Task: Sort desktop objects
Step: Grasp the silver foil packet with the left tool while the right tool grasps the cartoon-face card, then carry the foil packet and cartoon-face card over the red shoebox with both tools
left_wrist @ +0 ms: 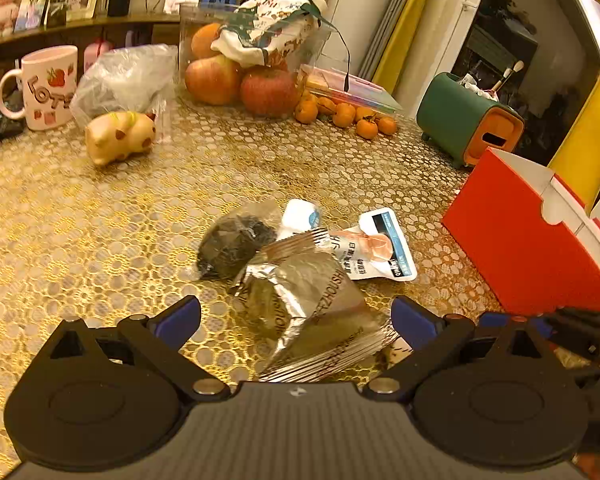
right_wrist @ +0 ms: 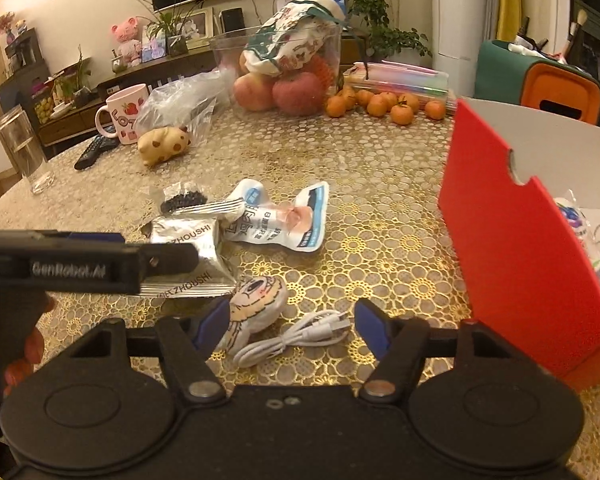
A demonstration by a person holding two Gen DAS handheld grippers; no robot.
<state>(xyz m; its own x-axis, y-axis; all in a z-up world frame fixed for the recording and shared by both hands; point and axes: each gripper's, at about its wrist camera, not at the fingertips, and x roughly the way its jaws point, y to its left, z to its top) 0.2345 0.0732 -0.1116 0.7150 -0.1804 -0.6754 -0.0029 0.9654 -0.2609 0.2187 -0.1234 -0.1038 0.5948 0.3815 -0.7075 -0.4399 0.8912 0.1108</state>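
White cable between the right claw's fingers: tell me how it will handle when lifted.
The white cable is bundled in loose loops, so it probably goes floppy and may unravel, ends dangling. It looks thin and light. With the right claw open around it, pinching across several strands seems safer than catching one.

The tabletop (left_wrist: 100,220) has a gold lace pattern of little rings and flowers. The box (left_wrist: 516,240) is bright red outside and white inside. The snack packet (left_wrist: 308,304) is shiny silver with dark letters, and the pouch (left_wrist: 380,248) beside it is white with blue and pink. The small bag (left_wrist: 230,246) holds black bits. The cable (right_wrist: 292,340) is white. The pig toy (left_wrist: 120,136) is cream with brown spots. The mug (left_wrist: 46,86) is pink with red strawberries. The tangerines (left_wrist: 344,114) are orange. The holder (left_wrist: 464,120) is green with an orange end. Both grippers are black with blue pads (left_wrist: 178,318).
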